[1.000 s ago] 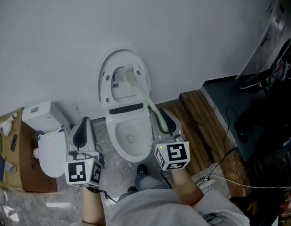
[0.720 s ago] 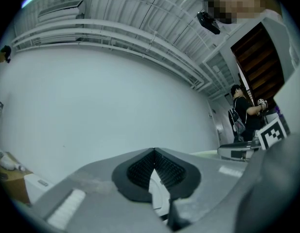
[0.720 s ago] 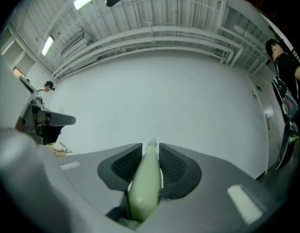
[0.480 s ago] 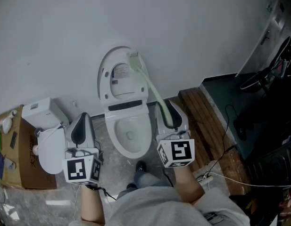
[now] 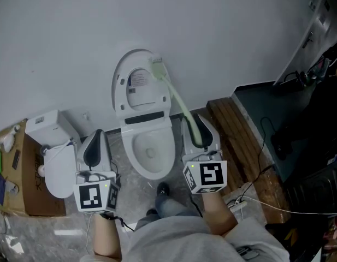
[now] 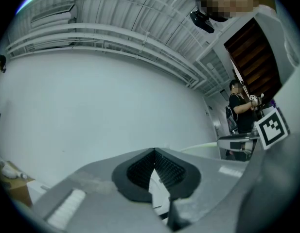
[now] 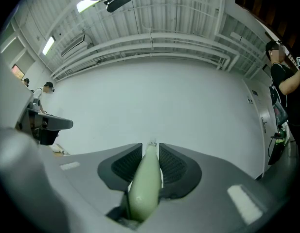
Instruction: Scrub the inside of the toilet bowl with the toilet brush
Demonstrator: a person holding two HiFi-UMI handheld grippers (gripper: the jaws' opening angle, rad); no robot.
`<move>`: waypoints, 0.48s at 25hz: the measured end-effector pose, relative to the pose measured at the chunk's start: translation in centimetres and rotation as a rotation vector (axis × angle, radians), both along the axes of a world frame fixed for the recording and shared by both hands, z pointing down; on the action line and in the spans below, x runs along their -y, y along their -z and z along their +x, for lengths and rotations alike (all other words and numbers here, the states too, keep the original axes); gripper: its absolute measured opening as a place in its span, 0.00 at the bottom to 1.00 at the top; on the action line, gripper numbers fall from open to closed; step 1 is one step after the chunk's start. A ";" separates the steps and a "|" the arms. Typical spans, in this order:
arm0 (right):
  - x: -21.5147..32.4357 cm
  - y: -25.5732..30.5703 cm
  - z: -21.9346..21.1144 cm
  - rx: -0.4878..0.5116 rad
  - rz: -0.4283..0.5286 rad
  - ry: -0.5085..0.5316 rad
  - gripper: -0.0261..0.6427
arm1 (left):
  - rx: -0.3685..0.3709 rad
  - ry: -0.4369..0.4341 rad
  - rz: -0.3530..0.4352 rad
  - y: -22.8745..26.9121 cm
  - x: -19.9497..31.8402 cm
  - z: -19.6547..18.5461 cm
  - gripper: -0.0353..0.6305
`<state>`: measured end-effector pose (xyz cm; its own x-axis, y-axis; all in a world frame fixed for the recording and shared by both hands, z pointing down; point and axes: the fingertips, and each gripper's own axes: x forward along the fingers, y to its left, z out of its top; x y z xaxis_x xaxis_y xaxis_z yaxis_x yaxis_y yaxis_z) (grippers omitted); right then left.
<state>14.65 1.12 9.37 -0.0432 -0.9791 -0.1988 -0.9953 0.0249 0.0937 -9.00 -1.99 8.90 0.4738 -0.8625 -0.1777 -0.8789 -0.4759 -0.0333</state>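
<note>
Toilet brush (image 7: 142, 188) tight in my right fingers (image 7: 176, 168), head-view-only bristles (image 5: 156, 68) by the lid (image 5: 122, 100); left fingers (image 6: 137, 171) together, empty.

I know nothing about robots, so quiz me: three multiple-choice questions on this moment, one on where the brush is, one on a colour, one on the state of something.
1. Where is the head of the toilet brush?
A. Down in the water
B. Up by the raised lid
C. In a holder

2. What colour is the brush's handle?
A. Red
B. Black
C. Pale green

3. How is the toilet's lid?
A. Shut
B. Raised
C. Taken off

Answers:
1 B: in the head view the brush slants up from the right gripper, and its head shows at the lid's upper edge, above the bowl.
2 C: the handle clamped between the right gripper's jaws is pale green.
3 B: the lid stands up toward the wall, leaving the bowl open.
</note>
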 end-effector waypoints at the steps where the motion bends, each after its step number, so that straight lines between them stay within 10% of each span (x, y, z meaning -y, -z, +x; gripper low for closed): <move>1: -0.2 0.0 0.0 -0.002 0.001 -0.002 0.20 | 0.001 -0.001 0.001 0.0 -0.1 0.0 0.06; 12: -1.3 0.0 0.0 -0.007 0.006 -0.013 0.20 | 0.006 -0.005 0.011 -0.1 -0.9 -0.2 0.06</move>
